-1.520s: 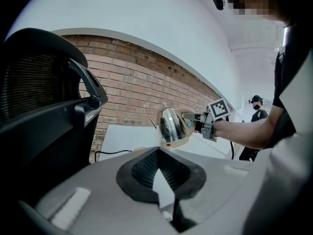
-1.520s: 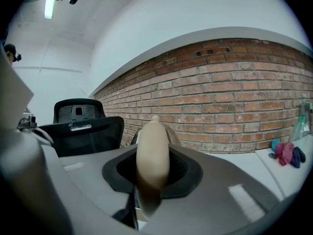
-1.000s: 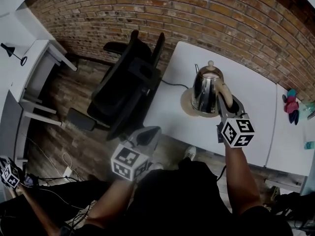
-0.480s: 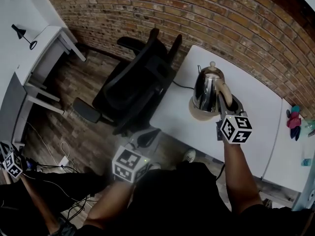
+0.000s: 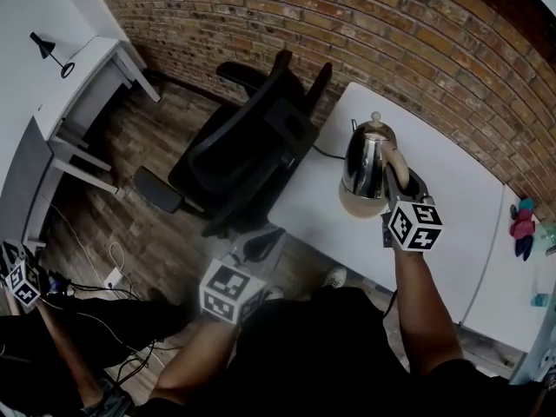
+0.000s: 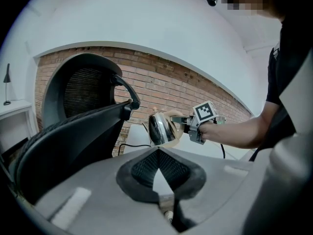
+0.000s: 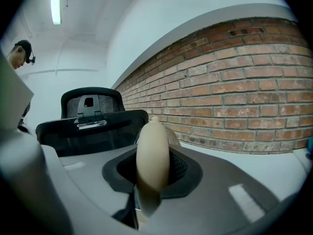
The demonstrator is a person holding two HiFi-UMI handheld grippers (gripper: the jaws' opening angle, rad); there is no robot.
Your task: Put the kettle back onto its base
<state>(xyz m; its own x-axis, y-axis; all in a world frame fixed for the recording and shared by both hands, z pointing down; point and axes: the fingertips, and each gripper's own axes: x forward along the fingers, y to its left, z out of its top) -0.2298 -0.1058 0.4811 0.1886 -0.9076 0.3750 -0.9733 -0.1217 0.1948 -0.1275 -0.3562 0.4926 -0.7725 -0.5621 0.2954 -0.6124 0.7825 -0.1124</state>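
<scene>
A shiny steel kettle (image 5: 365,159) with a beige handle (image 5: 395,168) stands upright over its round beige base (image 5: 358,206) near the left end of the white table (image 5: 452,207). I cannot tell whether it rests on the base or hangs just above it. My right gripper (image 5: 402,183) is shut on the handle, which fills the gap between the jaws in the right gripper view (image 7: 152,165). My left gripper (image 5: 259,245) hangs low off the table by my body, its jaws together with nothing in them (image 6: 159,166). From there the kettle (image 6: 159,129) shows in the distance.
A black office chair (image 5: 248,150) stands close against the table's left end. The base's cable (image 5: 323,153) runs off that edge. A brick wall backs the table. Small colourful items (image 5: 524,220) lie at far right. A white desk (image 5: 82,85) stands at left.
The head view has shifted, so everything sits a little further right in the picture. The kettle stays in my right gripper over the base, and my left gripper stays low.
</scene>
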